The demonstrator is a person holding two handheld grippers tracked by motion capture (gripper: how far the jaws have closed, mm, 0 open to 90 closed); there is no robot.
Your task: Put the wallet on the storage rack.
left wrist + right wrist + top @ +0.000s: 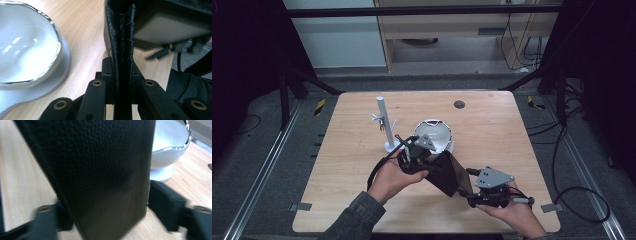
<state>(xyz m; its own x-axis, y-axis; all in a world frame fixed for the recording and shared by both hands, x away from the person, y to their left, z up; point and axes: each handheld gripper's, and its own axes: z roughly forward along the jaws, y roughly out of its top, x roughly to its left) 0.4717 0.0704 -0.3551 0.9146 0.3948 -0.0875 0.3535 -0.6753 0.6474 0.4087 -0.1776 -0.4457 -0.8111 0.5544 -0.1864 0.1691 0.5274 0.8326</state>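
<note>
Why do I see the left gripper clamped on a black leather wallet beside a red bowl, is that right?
Not quite: the bowl is white, as the left gripper view shows. The left gripper is indeed clamped on the black wallet beside it.

I see a light wood-grain bench (492, 150). On it stand a white footed bowl with a dark rim (439, 131) and, just left of it, a white stand with an upright post (384, 125); a small dark disc (459, 104) lies near the far edge.
</note>
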